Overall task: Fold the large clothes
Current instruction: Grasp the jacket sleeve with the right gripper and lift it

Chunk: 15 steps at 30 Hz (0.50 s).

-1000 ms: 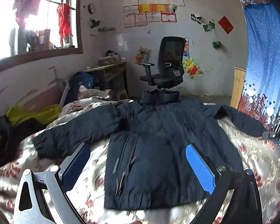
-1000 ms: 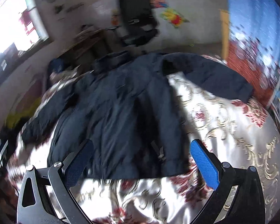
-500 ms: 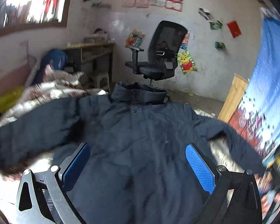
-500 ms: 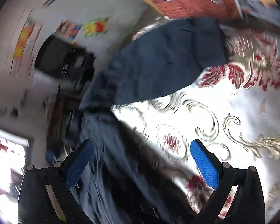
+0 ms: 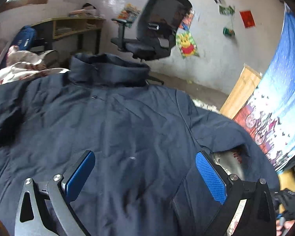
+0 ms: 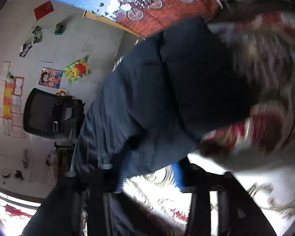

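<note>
Jacket spread flat, ready for first fold

Dark padded jacket [image 5: 127, 137] lying face-down-flat on floral bedspread [image 6: 265, 118], collar toward office chair [image 5: 157, 29]. Left gripper [image 5: 145, 177] hovering over torso, jaws wide, nothing between. Right gripper [image 6: 149, 175] closing on sleeve [image 6: 147, 108] edge, fabric between blurred pads. Likely soft, bulky, springy, slightly slippery; best pinched at seams, cuff or hem.

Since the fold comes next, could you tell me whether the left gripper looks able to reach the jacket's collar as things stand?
Probably yes: the left gripper hangs open over the jacket, and nothing lies between it and the collar.
</note>
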{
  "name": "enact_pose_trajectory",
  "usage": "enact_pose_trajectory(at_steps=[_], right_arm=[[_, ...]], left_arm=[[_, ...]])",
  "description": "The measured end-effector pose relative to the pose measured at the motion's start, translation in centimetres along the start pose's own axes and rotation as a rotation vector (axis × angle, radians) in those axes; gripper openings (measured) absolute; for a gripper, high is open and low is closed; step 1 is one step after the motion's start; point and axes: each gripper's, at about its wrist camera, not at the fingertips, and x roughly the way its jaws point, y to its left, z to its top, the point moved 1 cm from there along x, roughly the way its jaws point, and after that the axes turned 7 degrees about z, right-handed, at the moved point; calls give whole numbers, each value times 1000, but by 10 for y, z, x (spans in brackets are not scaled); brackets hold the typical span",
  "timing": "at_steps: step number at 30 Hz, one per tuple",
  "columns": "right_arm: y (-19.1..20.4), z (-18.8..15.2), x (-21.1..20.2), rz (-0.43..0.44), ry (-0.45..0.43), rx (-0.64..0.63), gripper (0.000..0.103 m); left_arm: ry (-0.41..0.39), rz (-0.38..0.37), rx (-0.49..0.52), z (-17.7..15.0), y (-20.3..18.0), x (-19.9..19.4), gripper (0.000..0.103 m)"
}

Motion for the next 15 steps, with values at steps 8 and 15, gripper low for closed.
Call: enact_pose_trajectory(at_steps=[8,15], right_arm=[[58,60,-7,-30,-89,-315,6],[98,97,-35,-25,-110,-581,4]], left_arm=[[28,83,56,10,-56,63,103],[121,48,66,9,-86,114,103]])
